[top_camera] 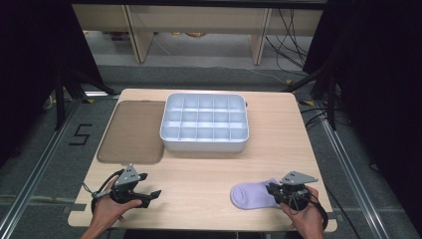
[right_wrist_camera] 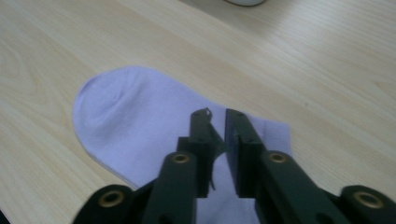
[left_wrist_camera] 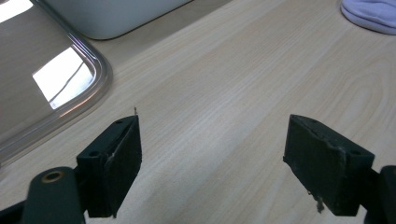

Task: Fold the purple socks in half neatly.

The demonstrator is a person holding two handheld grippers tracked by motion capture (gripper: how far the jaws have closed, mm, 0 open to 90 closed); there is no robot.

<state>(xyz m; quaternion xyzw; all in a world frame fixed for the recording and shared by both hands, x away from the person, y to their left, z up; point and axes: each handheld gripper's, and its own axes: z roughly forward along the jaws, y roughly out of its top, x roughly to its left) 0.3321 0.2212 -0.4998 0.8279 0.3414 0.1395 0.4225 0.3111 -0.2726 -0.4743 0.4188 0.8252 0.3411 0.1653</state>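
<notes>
Right gripper (right_wrist_camera: 215, 116) jaws nearly together over the cuff end of the soft lilac sock (right_wrist_camera: 135, 116), flat at the worktop's (top_camera: 209, 174) near right; whether they pinch fabric I cannot tell. Left gripper (left_wrist_camera: 212, 154) jaws stand wide, empty. Next, probably lift it toward the rigid grey compartment tray (top_camera: 204, 142)

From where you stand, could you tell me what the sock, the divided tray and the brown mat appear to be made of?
The sock: soft lilac knit fabric, matte, lying limp. The divided tray: probably moulded plastic, pale grey, smooth with rounded corners. The brown mat: seemingly translucent tinted plastic, glossy, mirroring a light.
</notes>
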